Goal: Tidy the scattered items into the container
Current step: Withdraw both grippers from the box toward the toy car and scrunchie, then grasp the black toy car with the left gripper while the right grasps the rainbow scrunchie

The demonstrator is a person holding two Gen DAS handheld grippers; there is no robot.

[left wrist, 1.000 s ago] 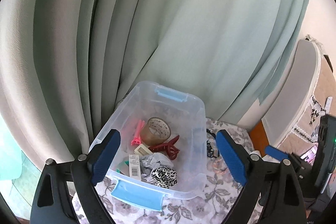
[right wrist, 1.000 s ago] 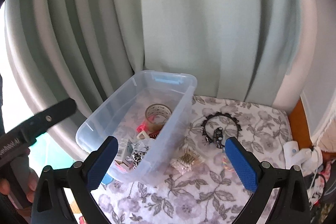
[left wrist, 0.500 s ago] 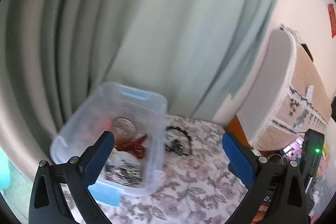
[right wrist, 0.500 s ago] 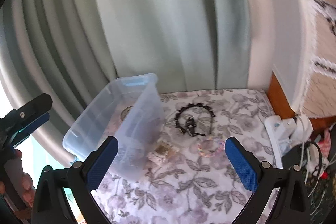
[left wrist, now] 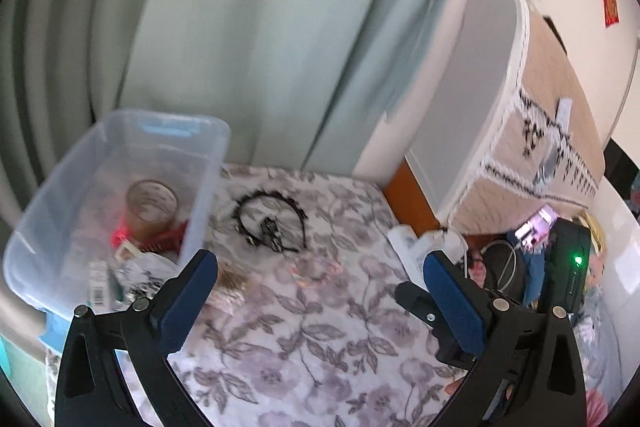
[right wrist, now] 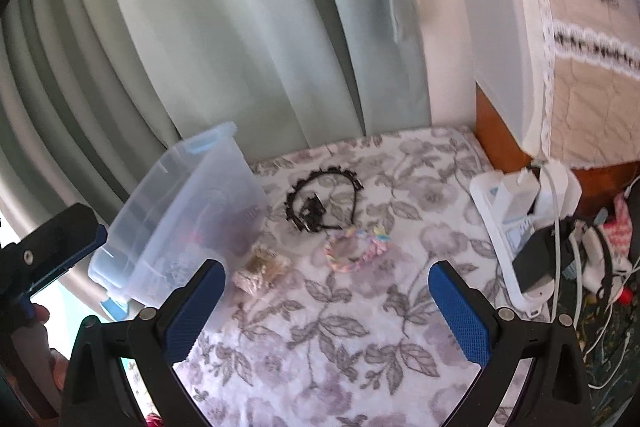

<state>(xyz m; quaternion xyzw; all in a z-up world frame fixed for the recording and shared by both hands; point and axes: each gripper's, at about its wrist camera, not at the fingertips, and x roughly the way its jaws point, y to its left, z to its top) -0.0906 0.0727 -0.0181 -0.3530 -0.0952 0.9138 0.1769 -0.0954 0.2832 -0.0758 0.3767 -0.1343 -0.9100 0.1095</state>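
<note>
Container (left wrist: pixel 120 163), a clear plastic bin with blue latches, sits ahead and to the left of both hand-held grippers on a floral-print surface (left wrist: pixel 320 339), backed by pale green curtains (left wrist: pixel 240 27). Inside it the left wrist view shows a roll of brown tape (left wrist: pixel 151 211), something red beside the roll and a few small packets nearer the front wall; blur hides their detail.

Left hand-held gripper (left wrist: pixel 320 297) is released, its blue pads (left wrist: pixel 188 301) spread wide with only bare floral cloth between them. Its left pad lies over the bin's near right corner in the view, though whether it touches cannot be told. Right hand-held gripper (right wrist: pixel 326 311) is likewise released and grasps nothing.

Still outside the bin, straight ahead of the right hand-held gripper, lie three things: a black toothed headband (right wrist: pixel 322 201) farthest off with a small black clip inside its arc, a pastel braided hair tie (right wrist: pixel 358 251) nearer and just right of centre, and a small beige packet (right wrist: pixel 260 269) just ahead of the left pad, close by the bin's wall. Well to the right, a white power strip (right wrist: pixel 516 227) with plugs and cables lies at the surface's edge, beside a beige quilted cover with lace trim (right wrist: pixel 588 75).
</note>
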